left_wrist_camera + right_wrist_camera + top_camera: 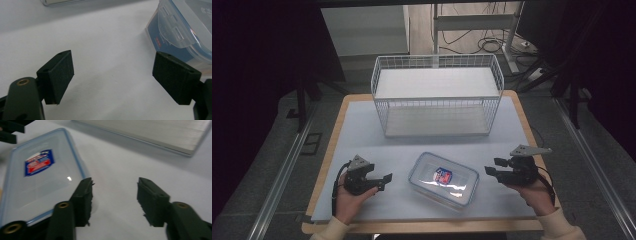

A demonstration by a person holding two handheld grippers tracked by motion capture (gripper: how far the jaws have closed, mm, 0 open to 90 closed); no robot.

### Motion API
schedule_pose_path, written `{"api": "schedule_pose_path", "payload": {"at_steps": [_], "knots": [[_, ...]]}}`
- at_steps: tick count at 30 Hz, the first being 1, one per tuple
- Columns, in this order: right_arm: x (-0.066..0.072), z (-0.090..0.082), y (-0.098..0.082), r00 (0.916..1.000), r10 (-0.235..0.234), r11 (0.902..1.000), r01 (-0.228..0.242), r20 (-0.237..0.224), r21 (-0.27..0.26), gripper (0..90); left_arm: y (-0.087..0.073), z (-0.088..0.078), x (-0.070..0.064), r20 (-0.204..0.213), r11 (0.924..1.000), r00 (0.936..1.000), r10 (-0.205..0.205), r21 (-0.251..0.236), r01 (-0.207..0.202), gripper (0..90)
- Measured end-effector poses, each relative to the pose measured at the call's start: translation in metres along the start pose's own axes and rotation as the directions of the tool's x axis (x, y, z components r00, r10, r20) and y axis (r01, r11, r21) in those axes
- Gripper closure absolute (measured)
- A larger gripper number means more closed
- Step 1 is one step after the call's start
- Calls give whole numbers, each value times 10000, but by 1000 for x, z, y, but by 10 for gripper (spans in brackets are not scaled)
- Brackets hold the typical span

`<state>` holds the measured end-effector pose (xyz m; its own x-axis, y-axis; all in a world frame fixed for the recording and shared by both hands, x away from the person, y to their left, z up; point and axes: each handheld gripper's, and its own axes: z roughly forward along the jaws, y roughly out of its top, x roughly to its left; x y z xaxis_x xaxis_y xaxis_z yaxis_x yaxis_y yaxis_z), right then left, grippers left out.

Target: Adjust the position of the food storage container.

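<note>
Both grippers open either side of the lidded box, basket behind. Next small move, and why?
Probably bring both grippers inward to the clear lidded box. The left gripper and right gripper flank its short ends with jaws open and nothing held, and neither touches it. The wire basket behind looks like the likely destination.

White rectangular table mat (362,130): covers the wooden table top (330,150). White wire basket (437,95): on the mat, at 12 o'clock, far side. Clear rectangular plastic lidded container (443,180): on the mat at 6 o'clock from the basket, near side. Left gripper (382,181): at 9 o'clock from the container, apart from it. Right gripper (493,166): at 3 o'clock from the container, apart from it.
</note>
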<state>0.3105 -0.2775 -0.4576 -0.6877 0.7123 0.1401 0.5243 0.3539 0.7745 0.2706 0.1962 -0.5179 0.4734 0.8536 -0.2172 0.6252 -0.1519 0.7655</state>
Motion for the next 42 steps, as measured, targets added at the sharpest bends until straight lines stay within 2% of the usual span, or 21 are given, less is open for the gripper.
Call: {"api": "schedule_pose_path", "payload": {"at_steps": [2, 3, 4, 7, 8, 9, 11, 15, 16, 21, 23, 29, 34, 37, 38, 40, 42], "knots": [[3, 0, 1, 9999, -108, 9999, 108, -114, 6, 538, 0, 0, 0, -1, 10000, 10000, 0, -33, 0, 172], [7, -1, 2, 9994, -257, 9997, 257, -210, -28, 592, 1, 0, 0, 1, 10000, 10000, -1, -43, 1, 172], [13, -2, 3, 9983, -480, 9988, 477, -334, -93, 692, 2, 0, 0, 7, 10000, 10000, 31, -8, -31, 172], [25, -4, 5, 9944, -853, 9964, 851, -625, -51, 821, 4, 2, 1, 31, 10000, 10000, 3, -31, -2, 173], [25, -4, 5, 9944, -853, 9964, 851, -625, -51, 821, 4, 2, 1, 31, 10000, 10000, 3, -31, -2, 173], [32, -3, 5, 9912, -990, 9949, 1001, -879, 82, 861, 4, 3, 1, 60, 10000, 10000, -37, -19, 37, 173], [39, -3, 3, 9873, -1203, 9923, 1228, -1041, 181, 892, 7, 6, -1, 156, 10000, 9999, 49, 66, -51, 173], [49, -4, 1, 9827, -1389, 9894, 1429, -1229, 247, 897, 9, 9, -4, 237, 9998, 9996, 178, 81, -179, 173], [57, -4, 0, 9794, -1525, 9872, 1573, -1326, 266, 897, 11, 10, -4, 292, 9993, 9990, 332, 155, -337, 172], [78, -3, -2, 9702, -1786, 9831, 1829, -1636, 117, 899, 11, 10, -3, 345, 9995, 9990, 273, 137, -278, 172], [89, 0, -4, 9629, -1937, 9797, 2000, -1877, 148, 899, 11, 9, -2, 342, 9998, 9992, 183, 95, -186, 172], [115, 9, -11, 9325, -2500, 9631, 2672, -2606, 325, 899, 9, 9, -2, 316, 9999, 9994, 104, 93, -107, 172], [128, 20, -22, 9189, -2627, 9501, 2995, -2944, 869, 900, 9, 9, -3, 328, 9998, 9993, 159, 131, -163, 172], [132, 24, -27, 9161, -2669, 9452, 3095, -2992, 1044, 900, 8, 9, -3, 335, 9998, 9993, 152, 141, -157, 172], [134, 29, -33, 9151, -2720, 9381, 3211, -2976, 1299, 900, 8, 10, -3, 349, 9998, 9993, 144, 152, -149, 172], [135, 30, -35, 9168, -2775, 9353, 3261, -2873, 1373, 900, 8, 10, -3, 350, 9998, 9993, 131, 148, -136, 172], [135, 36, -42, 9235, -2946, 9280, 3379, -2457, 1571, 900, 8, 10, -2, 352, 9998, 9993, 125, 149, -130, 172]]}}
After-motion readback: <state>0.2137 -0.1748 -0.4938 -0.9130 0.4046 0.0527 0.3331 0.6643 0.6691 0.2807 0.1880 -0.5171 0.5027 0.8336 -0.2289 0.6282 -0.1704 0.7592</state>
